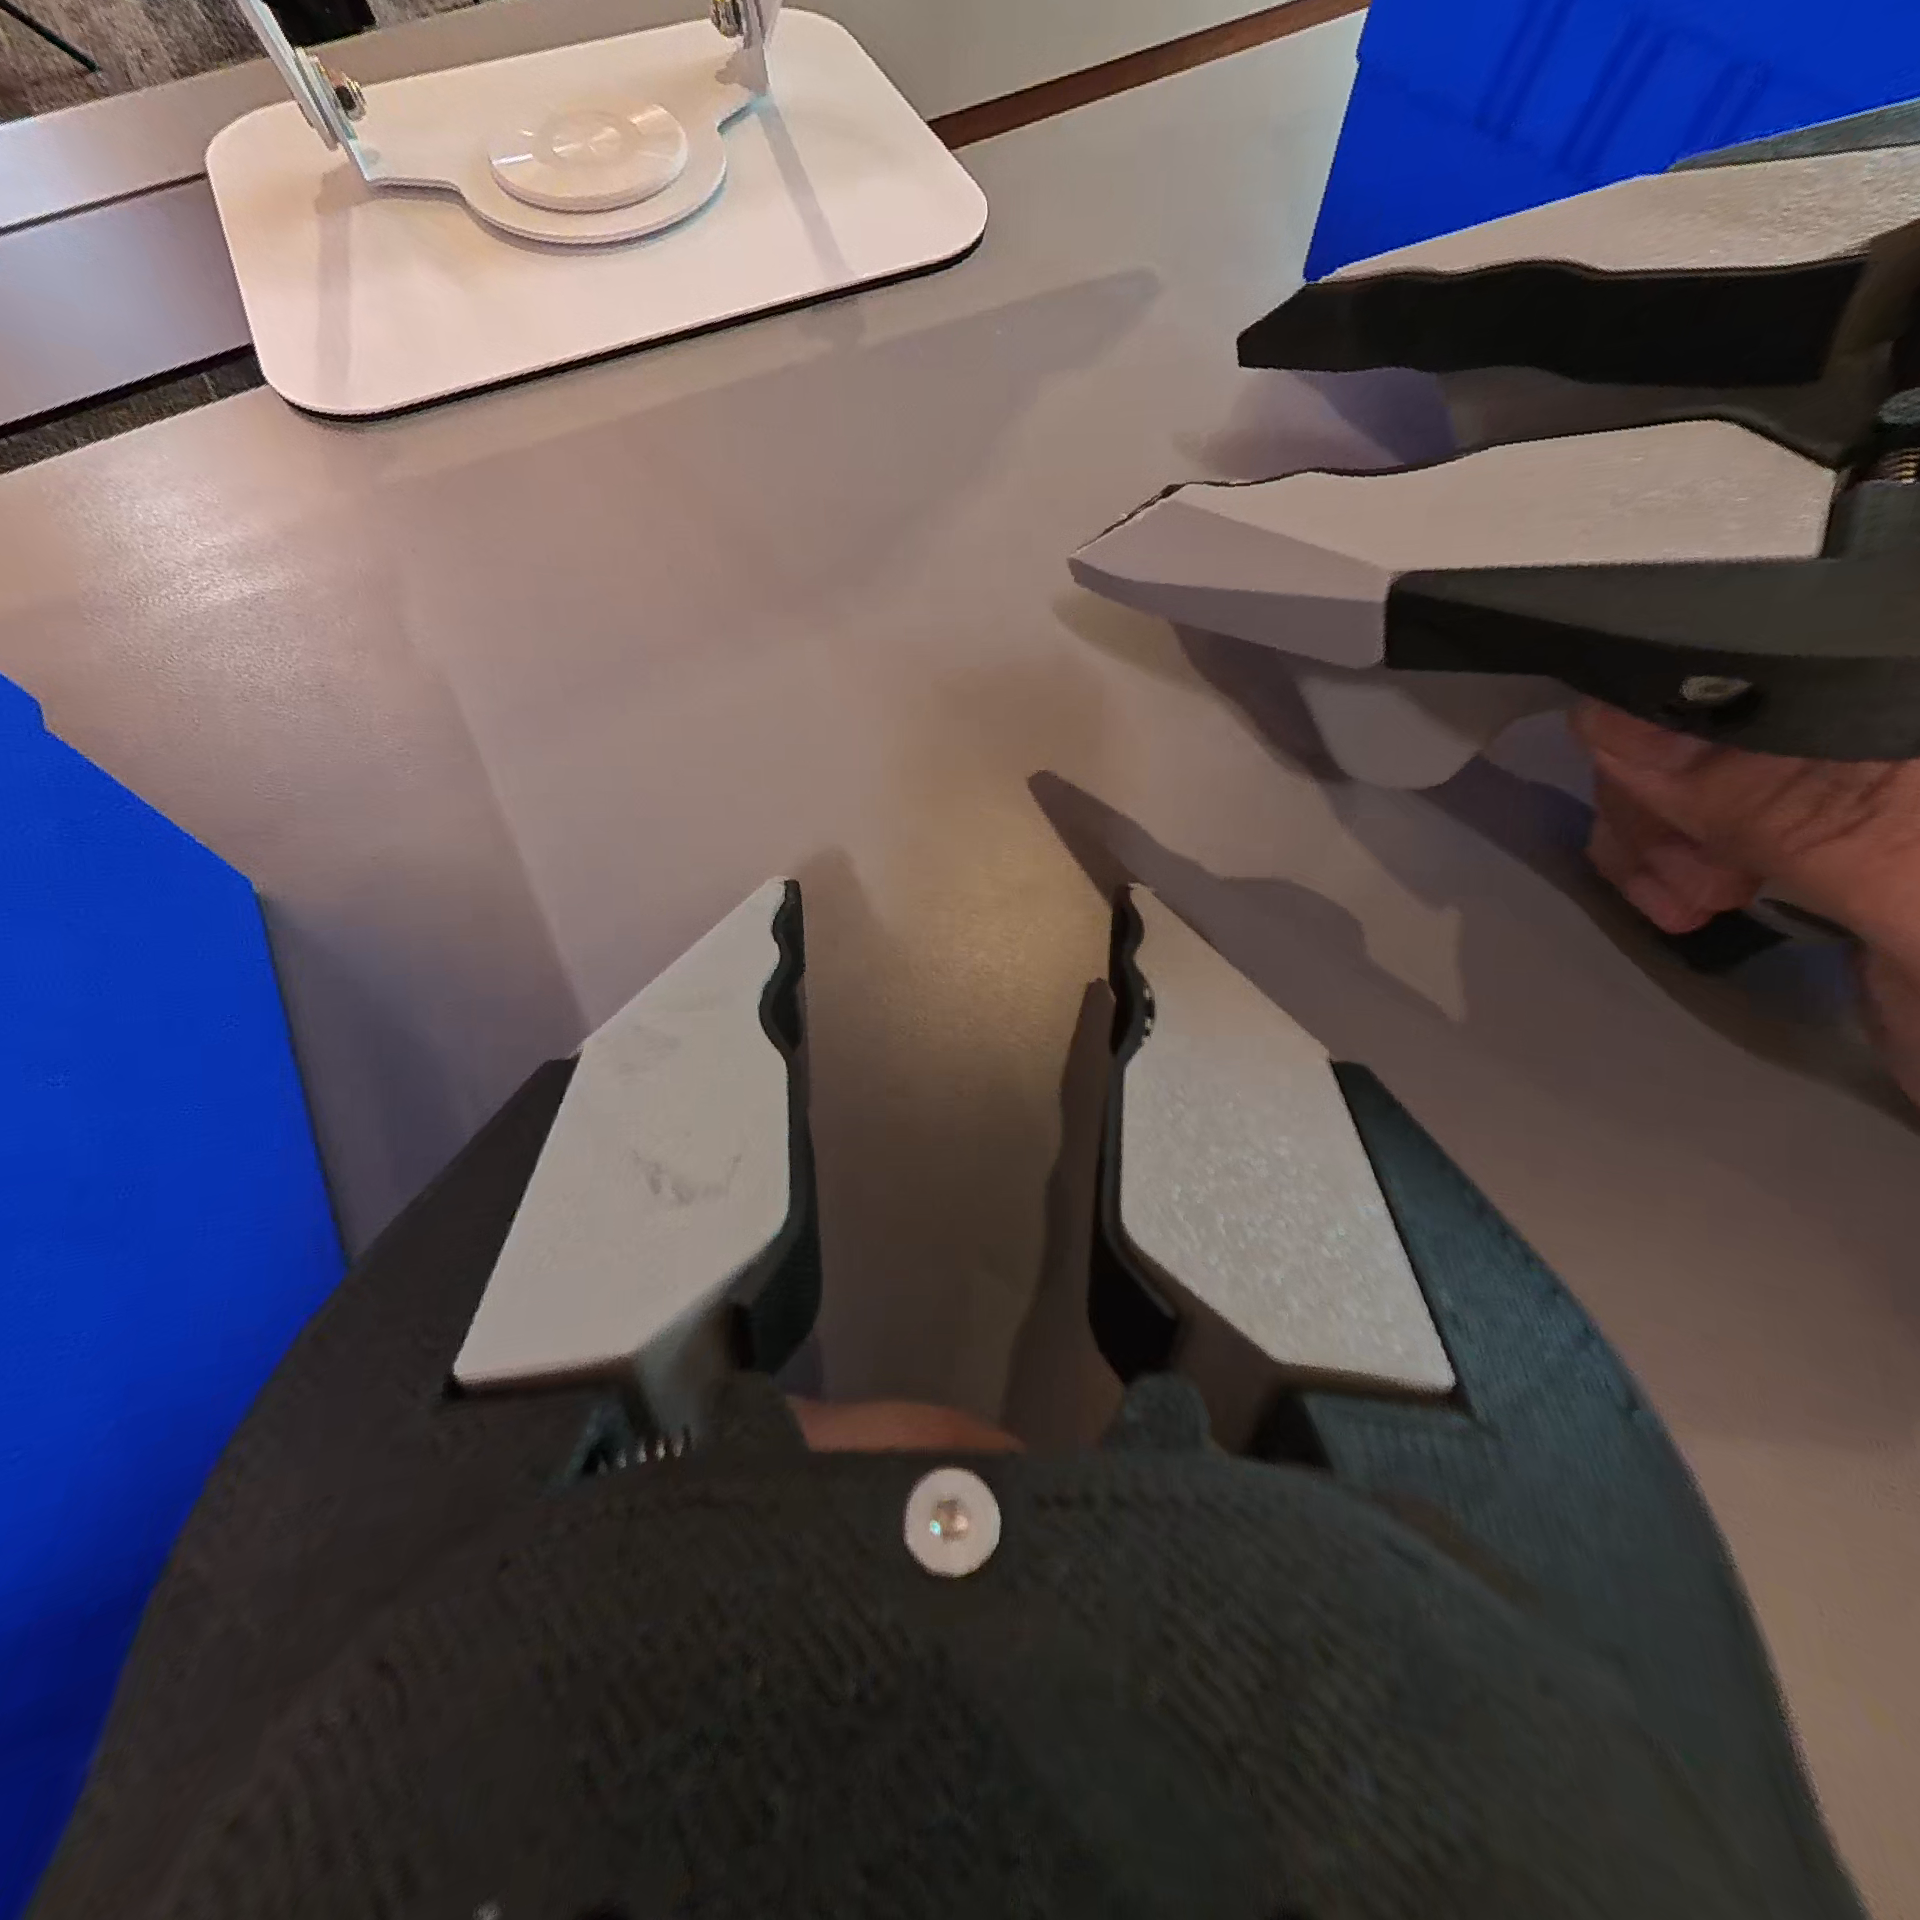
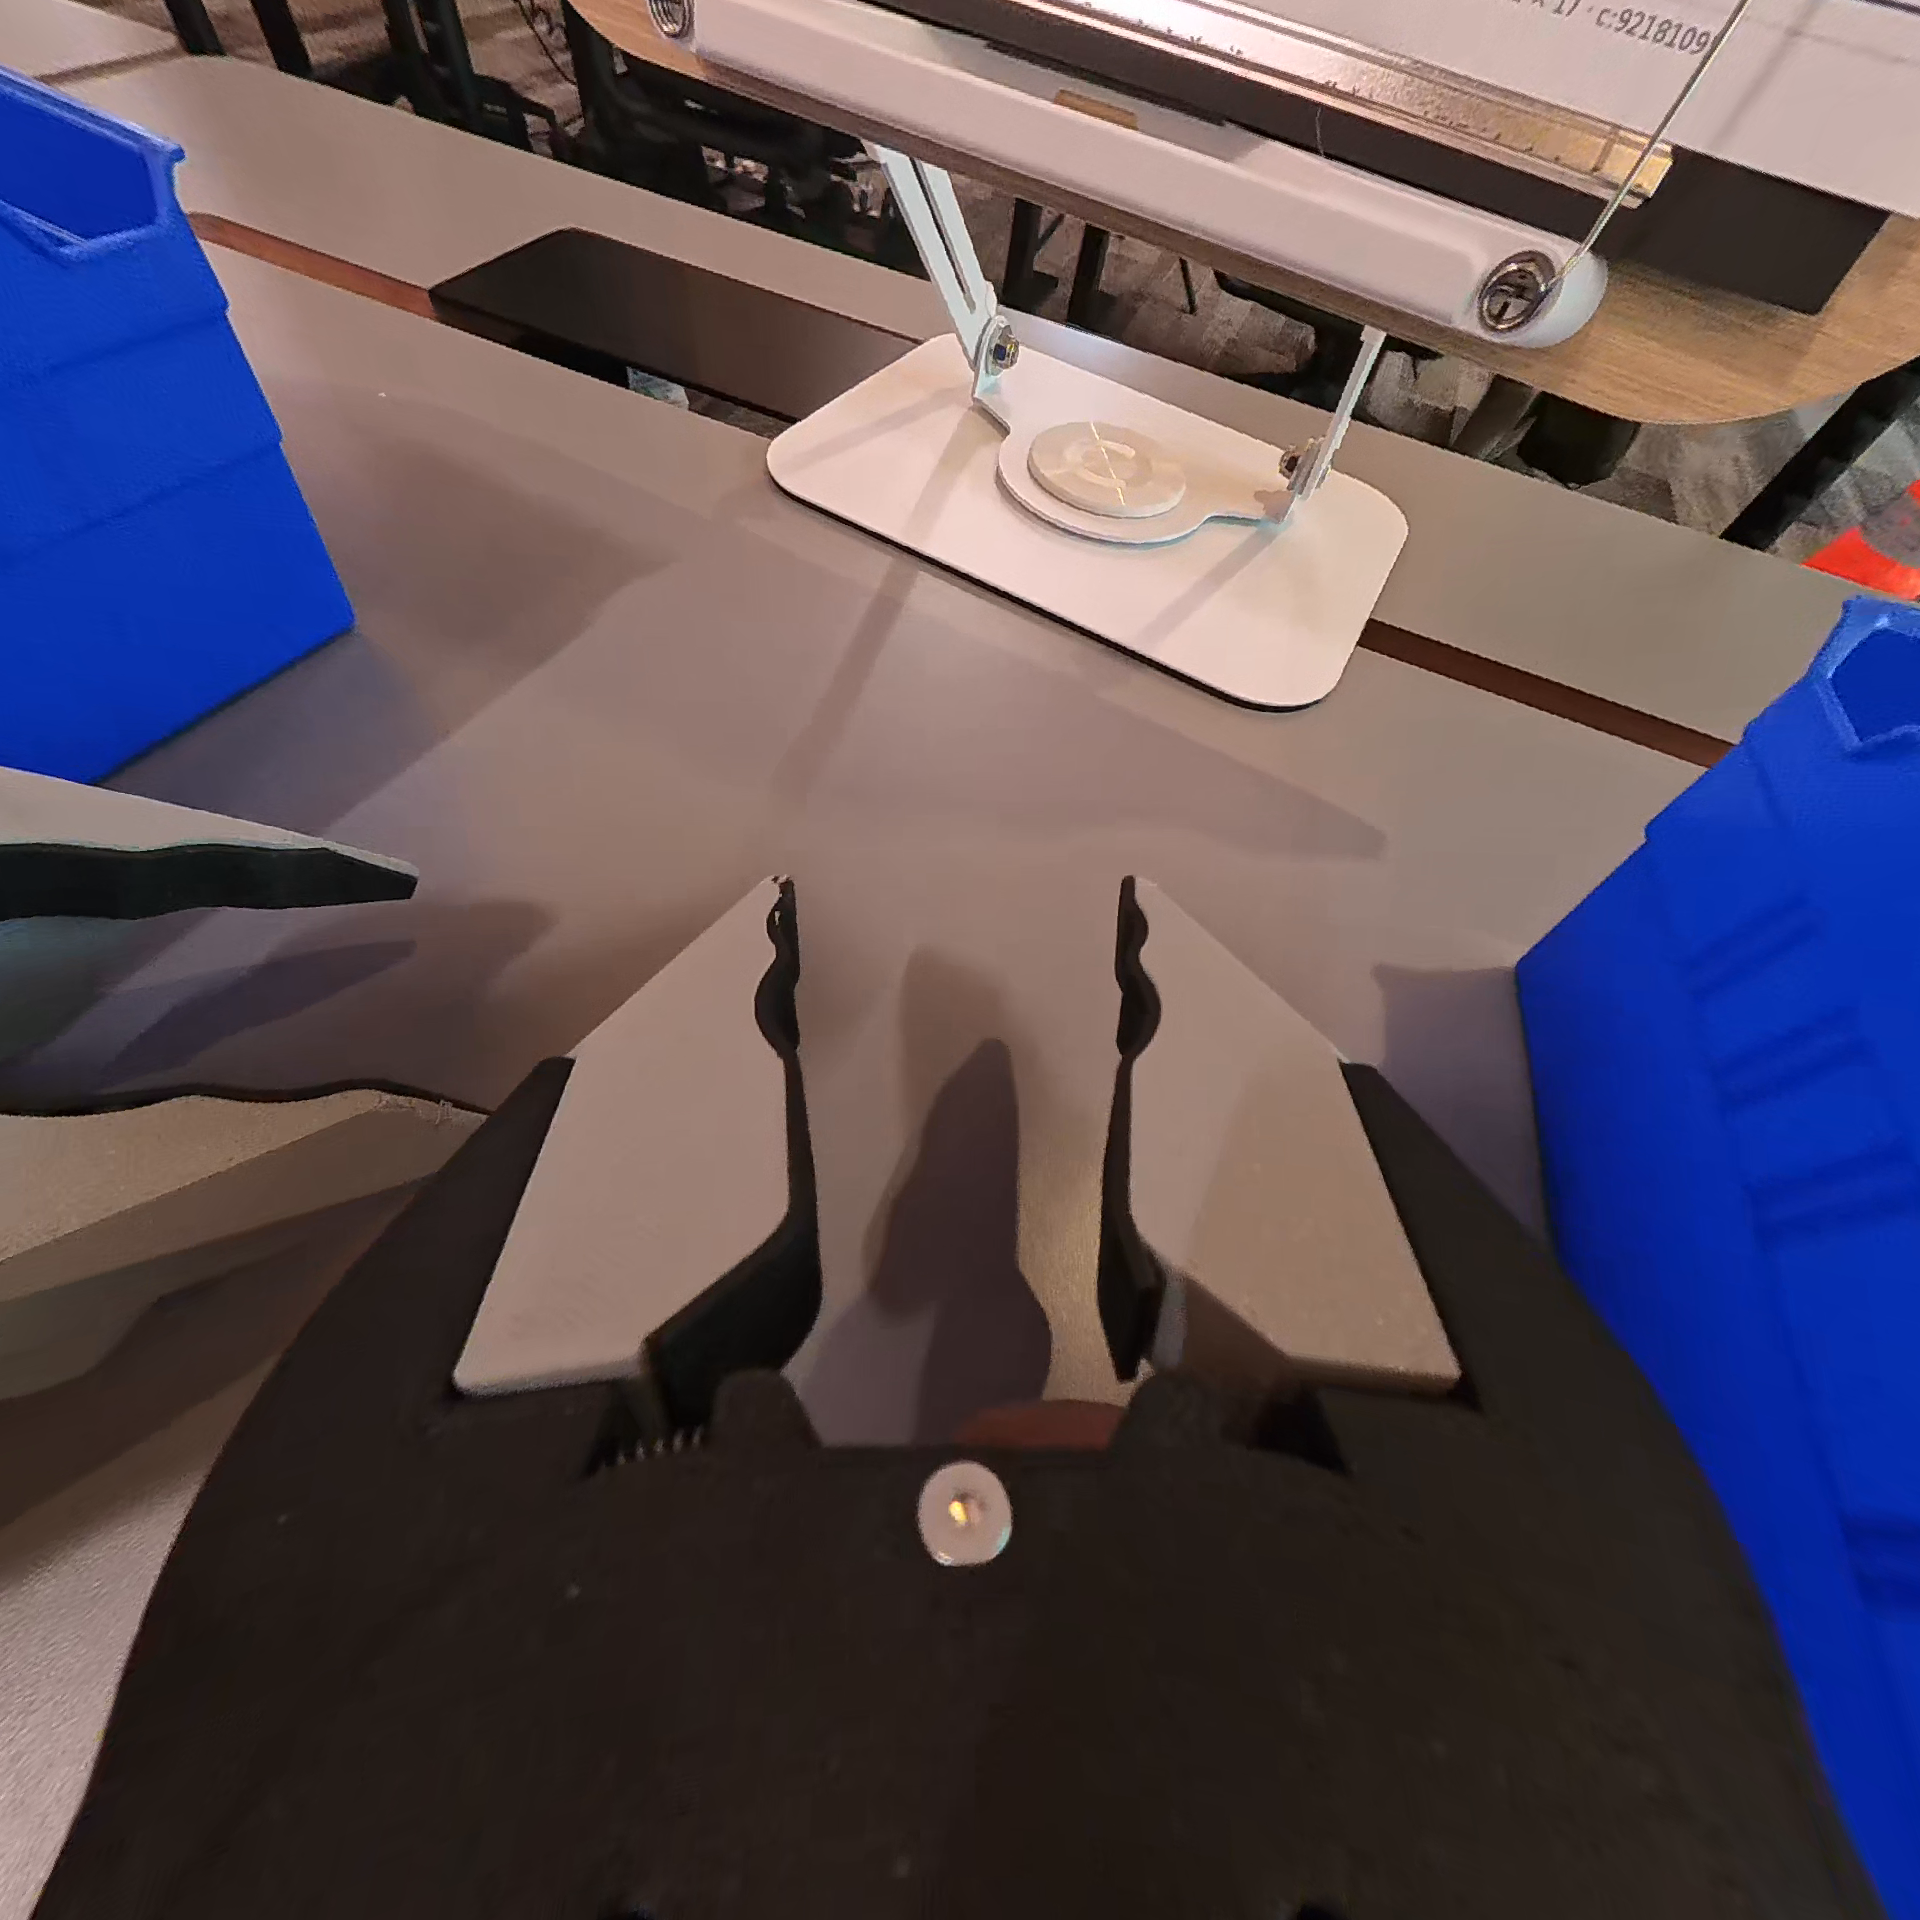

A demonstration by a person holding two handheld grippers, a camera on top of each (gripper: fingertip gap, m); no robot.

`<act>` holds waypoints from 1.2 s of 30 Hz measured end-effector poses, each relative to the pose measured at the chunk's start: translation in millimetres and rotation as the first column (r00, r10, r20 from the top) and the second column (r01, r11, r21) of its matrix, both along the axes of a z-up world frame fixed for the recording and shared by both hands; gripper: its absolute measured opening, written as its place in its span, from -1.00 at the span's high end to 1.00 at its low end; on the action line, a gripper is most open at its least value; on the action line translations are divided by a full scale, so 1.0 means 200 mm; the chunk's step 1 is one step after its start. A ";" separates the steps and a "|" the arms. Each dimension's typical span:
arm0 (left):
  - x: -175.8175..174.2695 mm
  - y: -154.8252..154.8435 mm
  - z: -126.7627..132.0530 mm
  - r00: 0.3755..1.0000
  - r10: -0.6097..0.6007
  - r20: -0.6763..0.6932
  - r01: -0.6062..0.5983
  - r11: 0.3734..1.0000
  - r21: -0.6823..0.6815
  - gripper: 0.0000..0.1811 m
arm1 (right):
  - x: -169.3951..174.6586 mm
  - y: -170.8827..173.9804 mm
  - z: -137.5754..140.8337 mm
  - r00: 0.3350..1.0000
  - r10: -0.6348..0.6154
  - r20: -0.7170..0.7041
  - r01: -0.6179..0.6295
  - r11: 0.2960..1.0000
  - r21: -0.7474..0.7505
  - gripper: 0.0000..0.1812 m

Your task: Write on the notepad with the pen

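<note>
Notepad and pen appear in neither view, so I cannot place them; both could lie outside the frames.

Left wrist view: my left gripper (image 1: 954, 894) hangs over the grey table (image 1: 644, 644) with its jaws spread apart and nothing between them, only bare tabletop and my own shadow. Ahead, toward the far edge, stands the white base plate of a stand (image 1: 592, 239), with a round disc at its centre and two metal struts rising from it. My right gripper (image 1: 1153, 457) enters from the right side, also parted and empty, one finger above the other as this camera sees it. A hand (image 1: 1756, 821) shows beneath its body. A blue bin (image 1: 1558, 114) occupies the upper right corner and another blue bin (image 1: 135, 1039) the left edge.

Right wrist view: my right gripper (image 2: 954, 894) sits over the same table (image 2: 623, 727), fingers wide apart, holding nothing. The stand (image 2: 1091, 520) lies straight ahead, its struts carrying a white tilted tray whose contents are cropped. A fingertip of my left gripper (image 2: 343, 878) reaches in from the left. One blue bin (image 2: 145, 499) stands at the left, well apart from the stand, and a second blue bin (image 2: 1745, 1091) is close on the right. A flat black slab (image 2: 665, 312) lies near the far table edge; I cannot tell what it is.
</note>
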State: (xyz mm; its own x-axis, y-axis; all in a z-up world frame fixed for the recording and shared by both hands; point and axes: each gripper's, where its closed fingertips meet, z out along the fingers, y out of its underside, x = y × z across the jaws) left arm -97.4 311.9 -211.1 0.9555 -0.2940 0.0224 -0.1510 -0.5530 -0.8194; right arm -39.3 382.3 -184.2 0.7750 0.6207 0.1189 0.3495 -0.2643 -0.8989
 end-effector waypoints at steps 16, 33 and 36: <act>0.06 -0.02 -0.04 0.998 -0.051 -0.029 0.050 0.998 -0.046 0.33 | -0.01 -0.02 -0.03 0.999 0.041 -0.034 -0.043 0.996 -0.072 0.32; 0.10 -0.06 -0.03 0.996 -0.077 -0.044 0.076 0.997 -0.031 0.32 | -0.02 -0.06 -0.04 0.998 0.052 -0.025 -0.054 0.996 -0.075 0.30; 0.10 -0.07 -0.03 0.996 -0.077 -0.042 0.076 0.997 -0.025 0.33 | -0.03 -0.06 -0.04 0.998 0.060 -0.022 -0.061 0.995 -0.082 0.30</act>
